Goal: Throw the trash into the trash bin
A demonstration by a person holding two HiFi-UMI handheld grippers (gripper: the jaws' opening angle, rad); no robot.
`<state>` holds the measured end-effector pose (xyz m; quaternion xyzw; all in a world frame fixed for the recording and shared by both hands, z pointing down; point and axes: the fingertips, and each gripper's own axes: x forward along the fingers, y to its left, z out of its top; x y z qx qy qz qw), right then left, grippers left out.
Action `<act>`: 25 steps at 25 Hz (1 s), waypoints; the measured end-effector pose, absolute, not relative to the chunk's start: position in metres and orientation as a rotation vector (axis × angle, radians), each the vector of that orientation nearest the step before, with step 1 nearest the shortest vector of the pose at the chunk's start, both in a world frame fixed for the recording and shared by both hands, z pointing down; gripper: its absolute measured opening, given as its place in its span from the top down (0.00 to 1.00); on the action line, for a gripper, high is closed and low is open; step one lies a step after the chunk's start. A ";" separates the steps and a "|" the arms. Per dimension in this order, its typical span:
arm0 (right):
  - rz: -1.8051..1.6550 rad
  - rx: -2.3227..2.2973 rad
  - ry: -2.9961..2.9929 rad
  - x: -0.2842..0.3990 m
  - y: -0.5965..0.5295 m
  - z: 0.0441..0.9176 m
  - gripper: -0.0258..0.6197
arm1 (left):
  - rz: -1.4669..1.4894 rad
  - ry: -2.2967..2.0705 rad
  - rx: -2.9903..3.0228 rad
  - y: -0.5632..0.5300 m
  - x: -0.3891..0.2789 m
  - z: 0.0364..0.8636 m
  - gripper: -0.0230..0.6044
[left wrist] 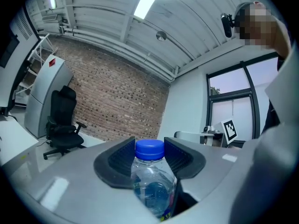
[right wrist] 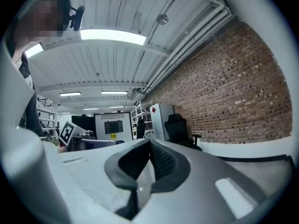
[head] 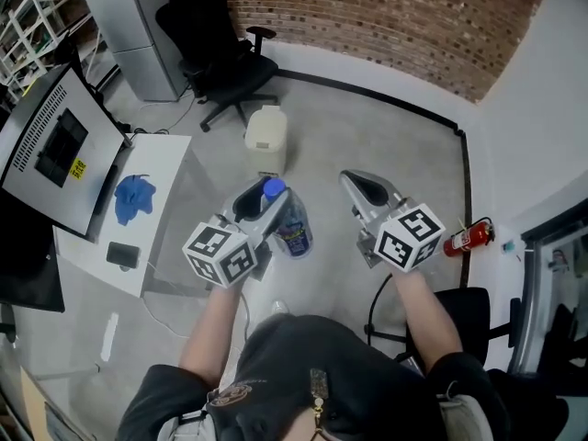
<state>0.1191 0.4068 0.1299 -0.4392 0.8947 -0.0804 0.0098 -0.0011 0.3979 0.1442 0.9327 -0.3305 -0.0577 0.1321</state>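
Clear plastic, blue-capped, the bottle [head: 292, 228] was clamped in the left gripper [head: 265, 198], held out over the grey floor [head: 367, 127]. In the left gripper view the bottle [left wrist: 153, 185] stood between the two dark ribbed pads [left wrist: 120, 161], its cap [left wrist: 149, 149] level with their tips. Its body ran back and down toward the camera, and the jaws pressed on its upper part from both sides. From the head view the body showed just to the right of that gripper.

To the right, the right gripper [head: 367, 189] was held apart from the bottle. In its own view the right gripper [right wrist: 149, 146] had its jaws drawn together with nothing between them.

Farther off on the floor, beyond both grippers, stood a cream-coloured bin [head: 266, 129], well apart from the bottle. A black office chair [head: 216, 49] stood beyond it by the brick wall [head: 413, 16]. At the left, a blue cloth [head: 134, 197] lay on a white table [head: 170, 150], and a red fire extinguisher [head: 467, 237] lay at the right.
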 end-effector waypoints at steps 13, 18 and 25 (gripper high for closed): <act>-0.253 -1.362 2.860 0.074 0.321 0.152 0.96 | -0.176 -0.994 2.680 0.309 -0.048 0.157 0.65; -0.262 -1.305 2.881 0.086 0.269 0.161 0.96 | -0.157 -1.052 2.659 0.261 -0.036 0.164 0.65; -0.293 -1.170 2.904 0.119 0.181 0.168 0.96 | -0.101 -1.159 2.601 0.193 -0.006 0.176 0.65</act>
